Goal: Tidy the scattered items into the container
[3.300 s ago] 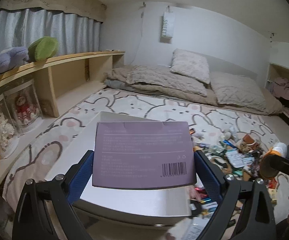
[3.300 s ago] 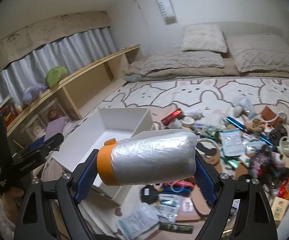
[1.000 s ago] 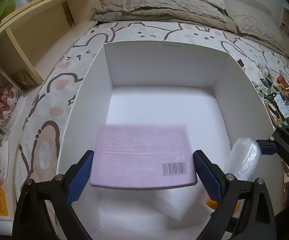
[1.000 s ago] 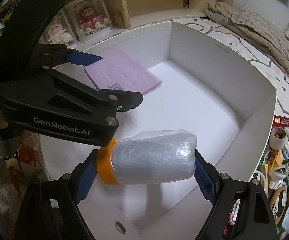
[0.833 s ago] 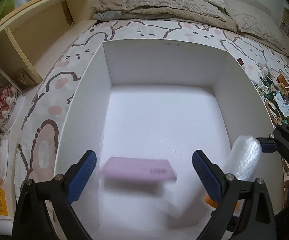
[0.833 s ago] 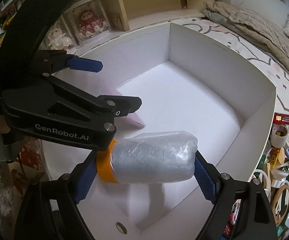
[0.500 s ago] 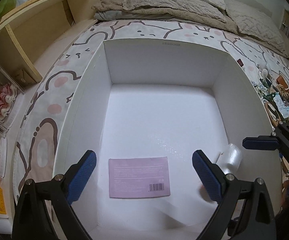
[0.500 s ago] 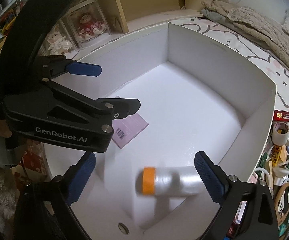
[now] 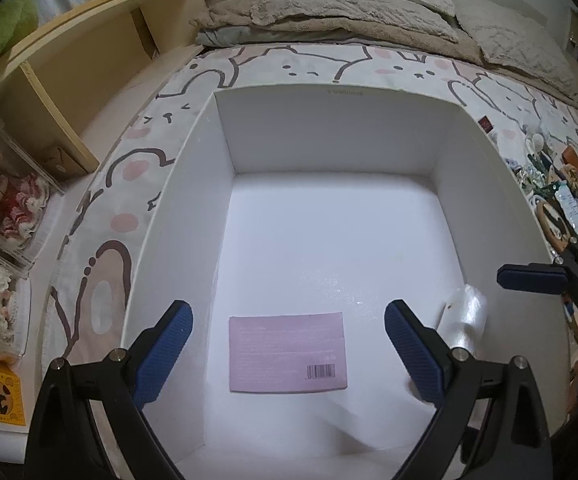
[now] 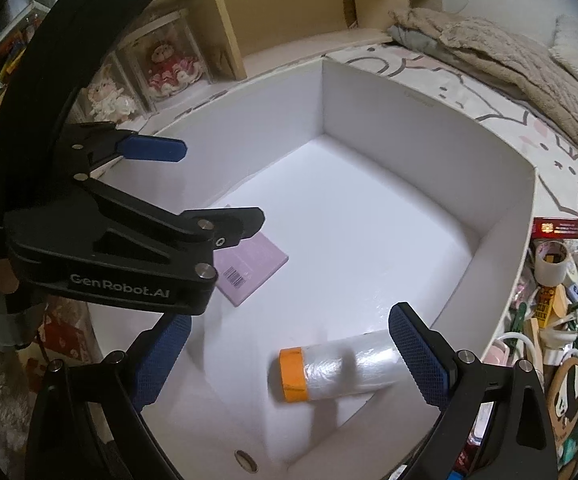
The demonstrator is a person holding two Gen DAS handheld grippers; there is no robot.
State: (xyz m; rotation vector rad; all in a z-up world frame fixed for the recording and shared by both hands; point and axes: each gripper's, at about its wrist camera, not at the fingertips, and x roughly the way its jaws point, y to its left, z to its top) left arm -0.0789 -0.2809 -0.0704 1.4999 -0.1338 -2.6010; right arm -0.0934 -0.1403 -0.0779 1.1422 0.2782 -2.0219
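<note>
We see left gripper (image 9: 287, 344) fingers spread, empty | right gripper (image 10: 289, 360) fingers just spread, empty | purple box (image 9: 287, 353) flat on white container (image 9: 329, 128) floor | wrapped roll (image 10: 337, 368) at its 3 o'clock

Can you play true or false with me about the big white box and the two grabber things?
1. The purple flat box lies on the floor of the white box. True.
2. The right gripper is squeezing the plastic-wrapped roll. False: its jaws stand open and the roll lies in the white box.
3. The roll has an orange end. True.
4. The left gripper holds the purple flat box. False: it is open and holds nothing.
5. The white box is full to the top. False: only those two things show inside.
</note>
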